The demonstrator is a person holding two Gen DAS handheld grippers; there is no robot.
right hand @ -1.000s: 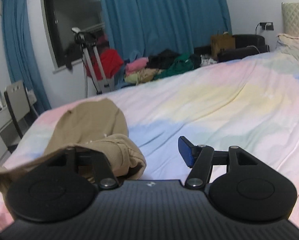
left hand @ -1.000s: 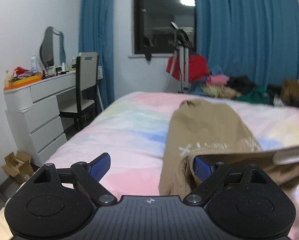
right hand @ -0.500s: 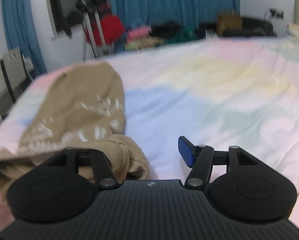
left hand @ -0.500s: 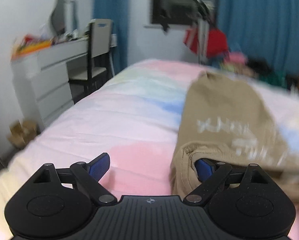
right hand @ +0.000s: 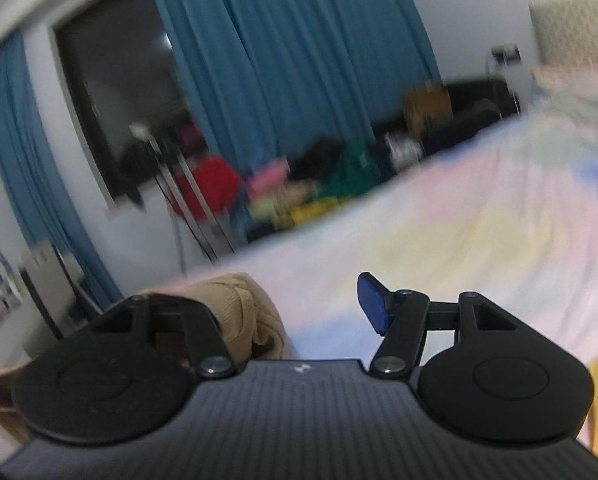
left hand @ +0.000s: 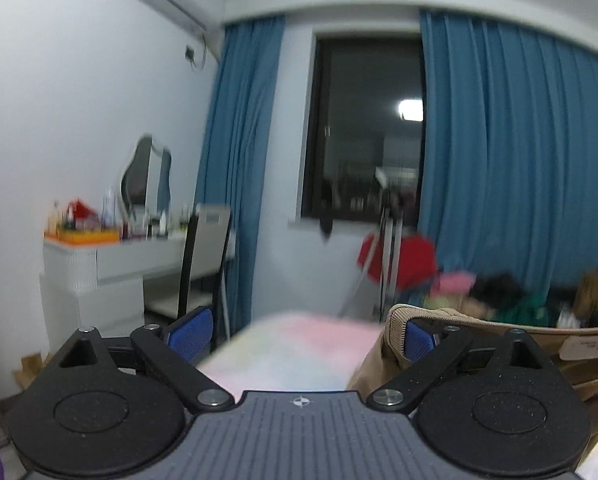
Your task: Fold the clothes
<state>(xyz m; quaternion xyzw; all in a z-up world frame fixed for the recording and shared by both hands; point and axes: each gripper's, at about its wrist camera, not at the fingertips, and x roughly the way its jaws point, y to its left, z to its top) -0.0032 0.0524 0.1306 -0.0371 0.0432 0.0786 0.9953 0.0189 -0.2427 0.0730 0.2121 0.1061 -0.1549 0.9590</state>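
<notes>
Left gripper (left hand: 301,330): jaws spread wide, tan garment (left hand: 499,344) draped over the blue pad at 3 o'clock, its ribbed hem hooked on that finger; nothing pinched between the pads. Right gripper (right hand: 299,312): jaws likewise apart, same garment bunched over the finger at 9 o'clock. Pastel bed sheet (right hand: 479,216) below. Blue curtains (left hand: 511,160) at 12 o'clock; clothes heap (right hand: 307,188) beyond, blurred.

Two grippers, left (left hand: 301,334) and right (right hand: 307,308), one tan garment (left hand: 499,344) hooked over both, two blue curtains flanking one window (left hand: 363,128), one chair (left hand: 203,256) beside it.
</notes>
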